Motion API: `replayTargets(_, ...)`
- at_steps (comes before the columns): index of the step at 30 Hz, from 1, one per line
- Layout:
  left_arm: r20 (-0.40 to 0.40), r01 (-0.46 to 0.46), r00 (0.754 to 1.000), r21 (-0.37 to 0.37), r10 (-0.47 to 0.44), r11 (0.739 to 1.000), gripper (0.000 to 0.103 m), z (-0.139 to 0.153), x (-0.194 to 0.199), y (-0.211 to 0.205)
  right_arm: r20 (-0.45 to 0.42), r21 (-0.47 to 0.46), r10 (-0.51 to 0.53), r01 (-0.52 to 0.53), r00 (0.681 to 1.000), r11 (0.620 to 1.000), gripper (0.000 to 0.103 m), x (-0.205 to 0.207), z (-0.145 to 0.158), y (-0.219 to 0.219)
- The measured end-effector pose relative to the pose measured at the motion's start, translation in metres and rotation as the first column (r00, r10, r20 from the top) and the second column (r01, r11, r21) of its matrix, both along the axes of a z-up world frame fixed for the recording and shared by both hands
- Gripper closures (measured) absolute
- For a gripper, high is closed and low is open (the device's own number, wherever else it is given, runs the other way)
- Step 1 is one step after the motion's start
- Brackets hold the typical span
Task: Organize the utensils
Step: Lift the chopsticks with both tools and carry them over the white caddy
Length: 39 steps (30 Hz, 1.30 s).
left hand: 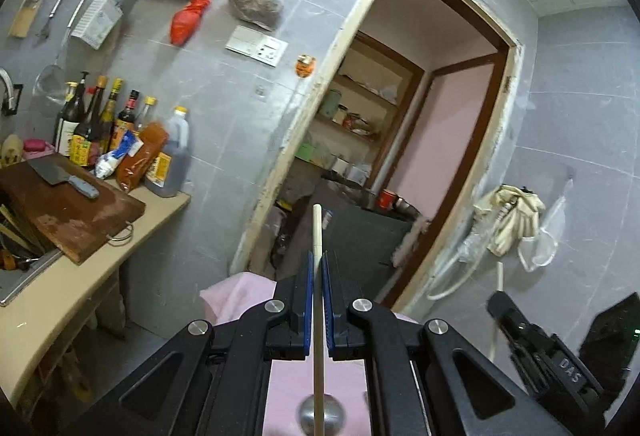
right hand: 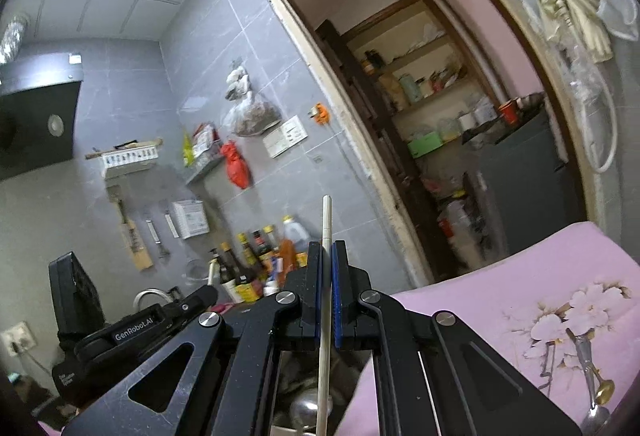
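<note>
Left gripper (left hand: 318, 268): jaws clamped on a pale wooden chopstick (left hand: 317, 236), blue pads pressed to either side of the shaft. Stick runs lengthwise along the fingers, tip well out ahead toward the doorway (left hand: 400, 115).

Right gripper (right hand: 328, 260): likewise closed tight, on a whitish chopstick (right hand: 326, 224), long axis along the fingers, tip tilted slightly up toward the grey tiled wall.

Beside the right gripper, toward the doorway: pink floral cloth (right hand: 500, 300) with a metal spoon (right hand: 596, 412) and a gold-ended utensil (right hand: 588, 356) lying loose on it.

Left of the doorway, farther off: counter with cutting board (left hand: 72, 211), cleaver (left hand: 60, 175), cluster of sauce bottles (left hand: 104, 123).

Judgement: task mid-way at best. Both sticks are in the air, not stowed; no holder identifiable. Cloth utensils remain unsorted.
</note>
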<state>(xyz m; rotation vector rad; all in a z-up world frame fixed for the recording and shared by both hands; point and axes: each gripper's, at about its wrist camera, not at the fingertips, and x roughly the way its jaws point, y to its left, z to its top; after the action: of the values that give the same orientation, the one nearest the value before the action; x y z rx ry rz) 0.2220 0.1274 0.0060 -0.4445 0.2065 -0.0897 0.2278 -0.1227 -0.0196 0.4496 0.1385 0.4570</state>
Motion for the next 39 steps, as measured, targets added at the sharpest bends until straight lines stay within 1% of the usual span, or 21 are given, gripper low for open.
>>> replayTargets(2, 0.003, -0.026, 1.000, 0.005, 0.026, 1.000, 0.098, -0.007, 0.003, 0.000, 0.001, -0.001, -0.047, 0.047, 0.999, 0.999, 0.099, -0.001, -0.008, 0.002)
replayTargets(6, 0.021, -0.077, 0.997, 0.042, 0.076, 0.996, 0.098, -0.018, 0.005, -0.004, 0.002, 0.001, -0.118, 0.118, 0.993, 0.993, 0.099, -0.001, -0.019, 0.005)
replayTargets(9, 0.030, -0.114, 0.993, 0.076, 0.112, 0.991, 0.098, -0.026, 0.002, -0.010, -0.013, 0.009, -0.141, 0.142, 0.990, 0.990, 0.099, 0.000, -0.028, 0.006)
replayTargets(12, 0.035, -0.137, 0.990, 0.098, 0.134, 0.986, 0.098, -0.032, -0.005, -0.017, -0.031, -0.008, -0.145, 0.145, 0.989, 0.989, 0.099, -0.001, -0.036, 0.008)
replayTargets(15, 0.060, -0.155, 0.987, 0.149, 0.148, 0.977, 0.098, -0.039, -0.014, -0.026, -0.037, -0.040, -0.144, 0.143, 0.989, 0.989, 0.099, -0.004, -0.044, 0.011)
replayTargets(17, 0.062, -0.154, 0.987, 0.167, 0.146, 0.974, 0.098, -0.042, -0.016, -0.031, -0.013, -0.066, -0.149, 0.148, 0.989, 0.987, 0.099, -0.008, -0.045, 0.012)
replayTargets(19, 0.050, -0.150, 0.988, 0.169, 0.143, 0.974, 0.098, -0.046, -0.015, -0.034, -0.004, -0.088, -0.147, 0.147, 0.989, 0.985, 0.099, -0.010, -0.044, 0.012)
replayTargets(22, 0.040, -0.149, 0.989, 0.176, 0.144, 0.973, 0.098, -0.051, -0.016, -0.039, -0.001, -0.090, -0.144, 0.143, 0.990, 0.986, 0.099, -0.011, -0.043, 0.012)
replayTargets(27, 0.047, -0.147, 0.989, 0.224, 0.140, 0.963, 0.098, -0.055, -0.020, -0.045, 0.033, -0.140, -0.150, 0.153, 0.988, 0.978, 0.099, -0.016, -0.042, 0.011)
replayTargets(31, 0.063, -0.150, 0.988, 0.237, 0.139, 0.960, 0.098, -0.051, -0.024, -0.049, 0.069, -0.173, -0.138, 0.148, 0.988, 0.974, 0.099, -0.018, -0.040, 0.012)
replayTargets(36, 0.073, -0.145, 0.989, 0.222, 0.131, 0.964, 0.098, -0.047, -0.033, -0.046, 0.078, -0.147, -0.113, 0.123, 0.991, 0.981, 0.099, -0.016, -0.038, 0.007)
replayTargets(39, 0.079, -0.153, 0.987, 0.203, 0.140, 0.967, 0.098, -0.048, -0.040, -0.039, 0.083, -0.128, -0.122, 0.132, 0.989, 0.983, 0.099, -0.018, -0.042, 0.001)
